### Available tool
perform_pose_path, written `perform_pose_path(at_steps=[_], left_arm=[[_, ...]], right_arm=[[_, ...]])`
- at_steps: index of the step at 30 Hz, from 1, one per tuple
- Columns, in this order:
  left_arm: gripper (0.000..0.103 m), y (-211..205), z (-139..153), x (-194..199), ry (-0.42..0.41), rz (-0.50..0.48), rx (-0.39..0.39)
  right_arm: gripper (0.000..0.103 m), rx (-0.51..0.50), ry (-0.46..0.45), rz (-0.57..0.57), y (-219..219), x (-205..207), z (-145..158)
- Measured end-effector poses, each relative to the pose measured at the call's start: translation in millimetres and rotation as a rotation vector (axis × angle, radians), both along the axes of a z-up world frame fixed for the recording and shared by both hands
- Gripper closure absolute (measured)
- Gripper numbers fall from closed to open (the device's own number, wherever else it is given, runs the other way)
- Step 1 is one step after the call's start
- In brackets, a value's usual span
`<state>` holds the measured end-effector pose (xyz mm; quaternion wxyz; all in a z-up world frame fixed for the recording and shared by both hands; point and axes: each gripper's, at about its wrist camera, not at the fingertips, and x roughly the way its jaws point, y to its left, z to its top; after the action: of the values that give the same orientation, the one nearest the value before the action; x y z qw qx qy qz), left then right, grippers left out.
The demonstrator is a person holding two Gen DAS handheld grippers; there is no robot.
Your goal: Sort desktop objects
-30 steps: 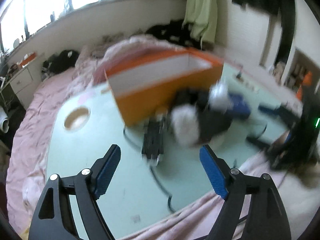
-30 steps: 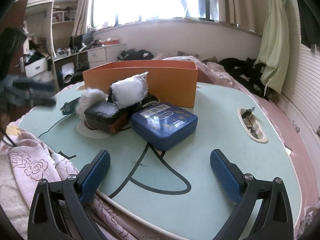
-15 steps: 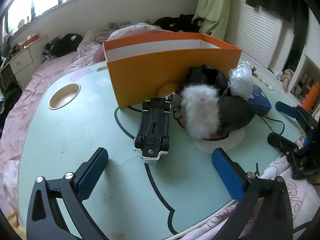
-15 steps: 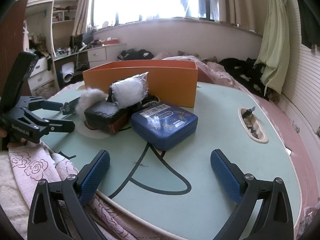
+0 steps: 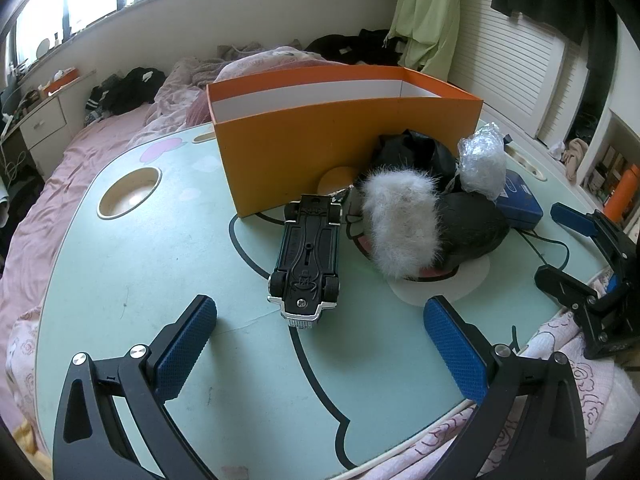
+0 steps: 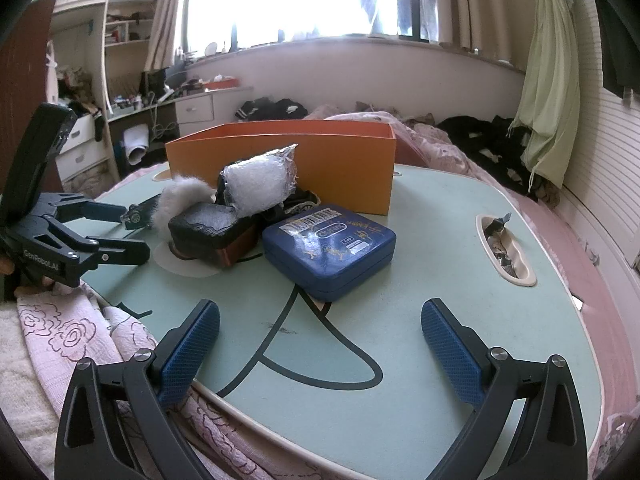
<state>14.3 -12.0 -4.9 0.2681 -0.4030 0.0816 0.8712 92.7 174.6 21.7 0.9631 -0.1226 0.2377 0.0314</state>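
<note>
Left wrist view: the left gripper (image 5: 320, 340) is spread wide and empty, just short of an upturned toy car (image 5: 306, 258) lying beside the orange box (image 5: 344, 144) on the green table (image 5: 120, 280). Right wrist view: the right gripper (image 6: 320, 340) is spread, empty, facing the blue tin (image 6: 330, 246).

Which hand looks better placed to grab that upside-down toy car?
Left, probably: the left gripper is open, and the black upside-down toy car lies just ahead between its fingers.
</note>
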Motion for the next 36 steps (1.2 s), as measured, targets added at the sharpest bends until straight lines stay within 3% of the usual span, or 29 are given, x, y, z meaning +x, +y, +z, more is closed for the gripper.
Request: perform_pose_path(at_steps=[36], left_arm=[[0.000,0.1,-0.1,-1.1,0.000,-0.007,0.001]], right_arm=[[0.002,-0.006,0.007,-0.036,1.1,0.6,-0.5]])
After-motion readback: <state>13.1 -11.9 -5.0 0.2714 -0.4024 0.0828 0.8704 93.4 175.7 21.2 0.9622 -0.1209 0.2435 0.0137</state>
